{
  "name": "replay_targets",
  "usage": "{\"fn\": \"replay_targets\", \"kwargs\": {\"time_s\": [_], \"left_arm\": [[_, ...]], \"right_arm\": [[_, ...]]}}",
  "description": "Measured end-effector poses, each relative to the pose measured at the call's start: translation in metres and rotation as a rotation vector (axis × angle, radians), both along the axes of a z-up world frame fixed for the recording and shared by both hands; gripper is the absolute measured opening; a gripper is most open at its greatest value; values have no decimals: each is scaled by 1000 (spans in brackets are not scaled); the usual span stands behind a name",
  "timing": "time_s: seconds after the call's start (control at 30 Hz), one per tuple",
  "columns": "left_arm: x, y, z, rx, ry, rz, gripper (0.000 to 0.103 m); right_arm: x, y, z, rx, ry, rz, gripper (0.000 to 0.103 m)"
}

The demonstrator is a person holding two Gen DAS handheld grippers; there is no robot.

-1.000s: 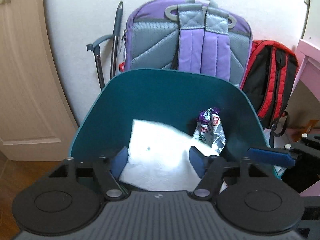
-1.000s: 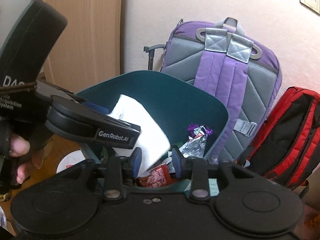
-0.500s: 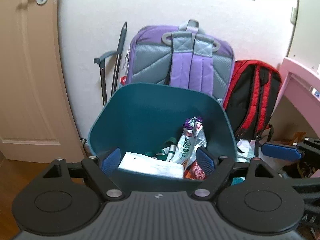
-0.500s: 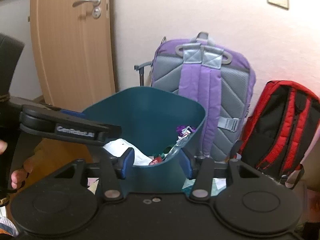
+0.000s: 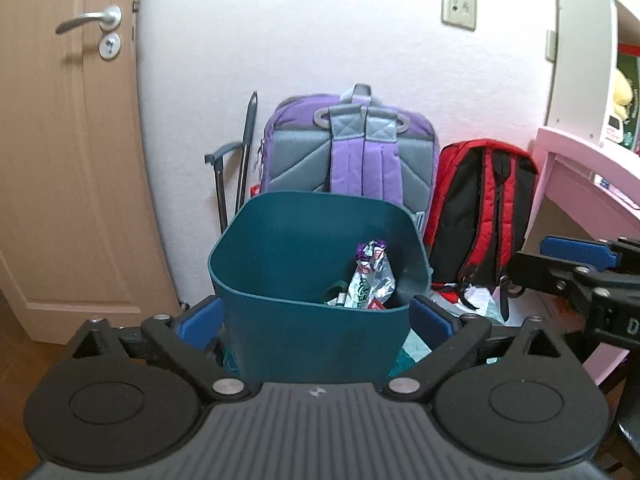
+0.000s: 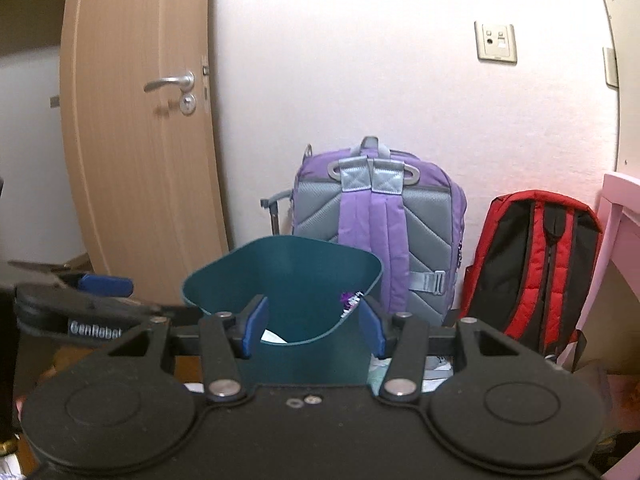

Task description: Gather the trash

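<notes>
A teal waste bin (image 5: 312, 332) stands on the floor in front of the wall; it also shows in the right wrist view (image 6: 288, 276). Inside it lie a silver and purple snack wrapper (image 5: 370, 276) and a white paper sheet (image 6: 274, 337). My left gripper (image 5: 316, 322) is open and empty, held back from the bin with its blue pads either side of the bin's front. My right gripper (image 6: 314, 326) is open and empty, also back from the bin. Each gripper shows at the edge of the other's view.
A purple and grey backpack (image 5: 352, 152) and a red and black backpack (image 5: 480, 208) lean on the wall behind the bin. A wooden door (image 5: 60, 160) is at the left. A pink desk (image 5: 580, 184) stands at the right. Loose papers (image 5: 480, 300) lie by the red backpack.
The white paper left my left gripper and dropped into the bin. Both grippers have pulled back and up from the bin, which now looks smaller and farther.
</notes>
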State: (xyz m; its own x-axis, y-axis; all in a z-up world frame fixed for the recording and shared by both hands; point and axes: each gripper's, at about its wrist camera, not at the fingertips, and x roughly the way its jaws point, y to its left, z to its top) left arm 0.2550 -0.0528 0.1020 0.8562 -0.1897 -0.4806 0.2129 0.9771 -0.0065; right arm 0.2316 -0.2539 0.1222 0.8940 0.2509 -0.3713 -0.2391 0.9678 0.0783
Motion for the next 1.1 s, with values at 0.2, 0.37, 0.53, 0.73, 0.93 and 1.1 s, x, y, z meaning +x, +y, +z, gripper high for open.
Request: {"fn": "replay_targets", "kwargs": {"time_s": [0.2,0.37,0.53,0.73,0.93,1.1], "left_arm": [[-31,3,2,-24,-19,-21,100],[-54,7,8,-27,-41,-24,100],[-72,11,14,-39,-57,-31,100],[-90,13,22,-43,-79,-27,100],[-103,13,26,-54,-88,-14,100],[-112,12,28,-64,-92,-14,100]], "right_arm": [[-24,7,4,9,-19,13,50],[-43,13,7,11,-33,23,50],[-60,18,11,14,-40,35,50],[-78,23,16,5,-53,55,50],[-92,26,22,10,-73,71,50],[-101,23,25,7,-87,57,50]]}}
